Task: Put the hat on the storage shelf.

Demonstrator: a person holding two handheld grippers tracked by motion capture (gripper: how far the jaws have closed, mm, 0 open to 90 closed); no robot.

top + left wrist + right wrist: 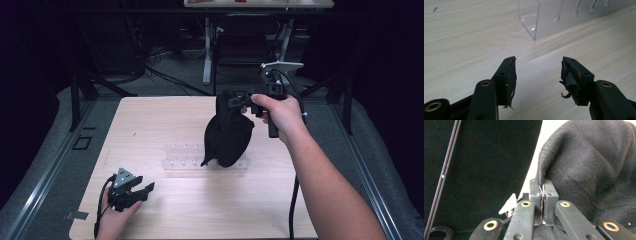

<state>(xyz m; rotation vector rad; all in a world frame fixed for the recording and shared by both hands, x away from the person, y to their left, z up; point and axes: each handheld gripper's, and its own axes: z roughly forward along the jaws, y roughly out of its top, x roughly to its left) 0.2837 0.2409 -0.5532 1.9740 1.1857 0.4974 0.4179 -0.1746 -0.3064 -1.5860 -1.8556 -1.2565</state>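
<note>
The left hand-held gripper [142,190] is rested low on the near left part of the table [150,125], well apart from the work. Its jaws are held wide, with nothing between them; in the left gripper view the worn pads [512,75] are aimed across bare wood toward the corner of the clear acrylic rack [541,20]. This posture is judged to be a standby, so that the rack or the cloth can be reached when a second grip is needed.

At the middle of the table the clear acrylic rack [180,162] is laid flat, with a row of small pegs or slots along it. The black fabric item [227,132], apparently a cap or a pouch (which of the two cannot be told), is hung directly above the right half of the rack; whether its lower tip touches the rack cannot be told.

The right hand-held gripper [235,100] is held level above the table and is clamped on the upper edge of the fabric. In the right gripper view the jaws are seen pressed together on a thin fold of the cloth [584,170]. A grip at the top edge is judged to be chosen so that the item drapes freely and can be lowered onto the rack
</note>
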